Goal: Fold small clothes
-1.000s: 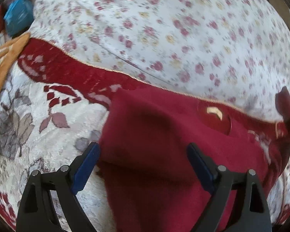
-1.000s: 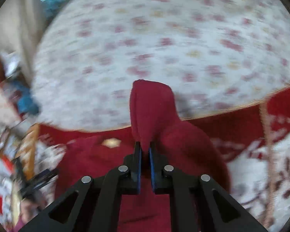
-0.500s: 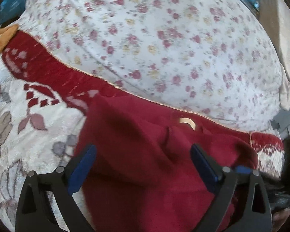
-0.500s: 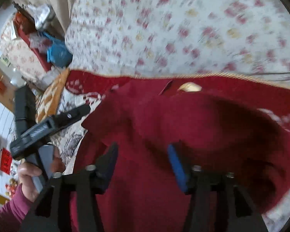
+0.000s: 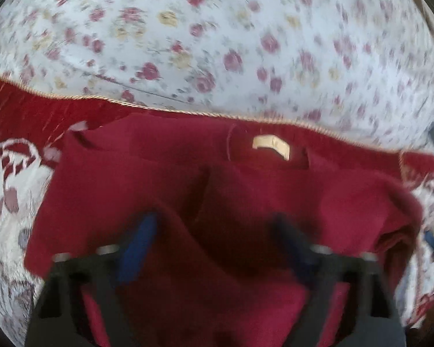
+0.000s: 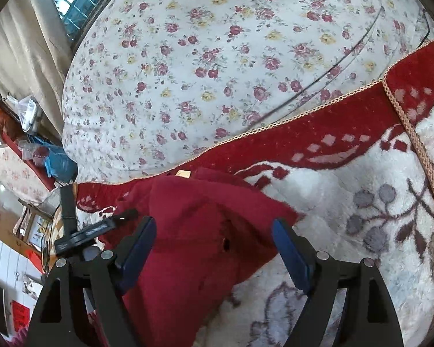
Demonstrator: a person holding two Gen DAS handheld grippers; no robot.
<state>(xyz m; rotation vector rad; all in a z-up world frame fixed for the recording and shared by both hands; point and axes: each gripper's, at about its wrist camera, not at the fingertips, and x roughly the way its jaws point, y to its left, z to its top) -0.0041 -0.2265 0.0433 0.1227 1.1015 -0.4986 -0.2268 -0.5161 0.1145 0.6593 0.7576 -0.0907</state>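
Now, by lines:
Garment: a dark red top lay on the red-and-white blanket, collar label toward the flowered sheet, likely spread flat so its sides could be folded in.
Fold: one side was already laid over the body, judging by the doubled cloth.
Left tool: jaws apart over the middle of the top, gripping nothing; blurred.
Right tool: jaws apart above the top's edge, gripping nothing, seemingly lining up a new grasp.

Dark red garment, rose-print sheet
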